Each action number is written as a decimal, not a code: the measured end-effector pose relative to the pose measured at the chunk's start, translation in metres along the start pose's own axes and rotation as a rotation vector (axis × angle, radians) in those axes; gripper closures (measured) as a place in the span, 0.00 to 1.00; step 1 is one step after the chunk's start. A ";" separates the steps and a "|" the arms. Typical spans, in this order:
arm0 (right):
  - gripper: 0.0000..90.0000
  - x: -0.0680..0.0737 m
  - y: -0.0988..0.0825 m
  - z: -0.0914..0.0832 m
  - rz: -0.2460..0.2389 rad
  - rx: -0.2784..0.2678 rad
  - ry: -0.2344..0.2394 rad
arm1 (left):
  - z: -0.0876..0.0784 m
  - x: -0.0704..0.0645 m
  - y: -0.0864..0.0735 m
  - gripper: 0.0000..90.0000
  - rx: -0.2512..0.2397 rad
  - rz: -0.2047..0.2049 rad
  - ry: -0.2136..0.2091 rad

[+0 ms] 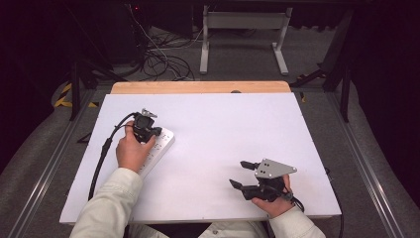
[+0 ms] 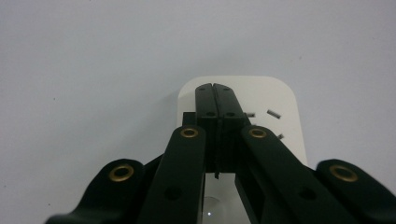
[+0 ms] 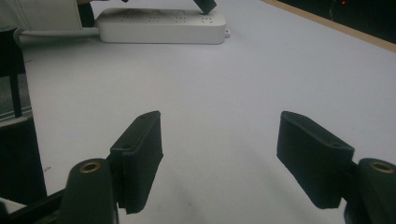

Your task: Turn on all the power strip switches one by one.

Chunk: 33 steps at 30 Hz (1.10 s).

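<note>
A white power strip (image 1: 157,148) lies on the left part of the white table (image 1: 223,129). My left gripper (image 1: 159,132) points down at its far end, jaws shut with nothing between them. In the left gripper view the closed fingertips (image 2: 215,88) rest over the strip's rounded end (image 2: 275,100), beside its socket slots. My right gripper (image 1: 239,173) hovers over bare table near the front right, jaws open and empty. From the right gripper view its two pads (image 3: 140,154) stand wide apart, and the power strip (image 3: 161,25) lies far off with the left gripper's tip (image 3: 205,4) over it.
A wooden strip (image 1: 200,87) runs along the table's far edge. Beyond it, cables (image 1: 163,59) lie on the floor next to a white metal frame (image 1: 245,34). Metal rails (image 1: 361,163) flank the table on both sides. A cable (image 1: 104,148) trails from the left gripper.
</note>
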State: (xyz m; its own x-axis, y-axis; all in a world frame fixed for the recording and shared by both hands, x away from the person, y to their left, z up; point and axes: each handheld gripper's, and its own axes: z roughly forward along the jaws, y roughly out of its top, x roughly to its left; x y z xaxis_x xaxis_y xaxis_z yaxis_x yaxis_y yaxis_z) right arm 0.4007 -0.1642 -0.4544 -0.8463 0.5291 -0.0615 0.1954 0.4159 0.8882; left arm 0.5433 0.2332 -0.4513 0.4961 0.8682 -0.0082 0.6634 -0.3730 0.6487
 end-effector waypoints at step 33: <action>0.35 -0.001 0.001 -0.003 -0.001 -0.013 -0.017 | -0.061 -0.009 -0.008 0.95 -0.198 0.057 -0.116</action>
State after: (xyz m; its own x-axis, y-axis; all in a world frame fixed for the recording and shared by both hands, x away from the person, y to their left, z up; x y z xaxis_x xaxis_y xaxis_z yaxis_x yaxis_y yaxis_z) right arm 0.4003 -0.1668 -0.4523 -0.8378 0.5414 -0.0703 0.1880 0.4070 0.8938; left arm 0.4988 0.2482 -0.4102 0.5984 0.7999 -0.0466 0.5148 -0.3393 0.7873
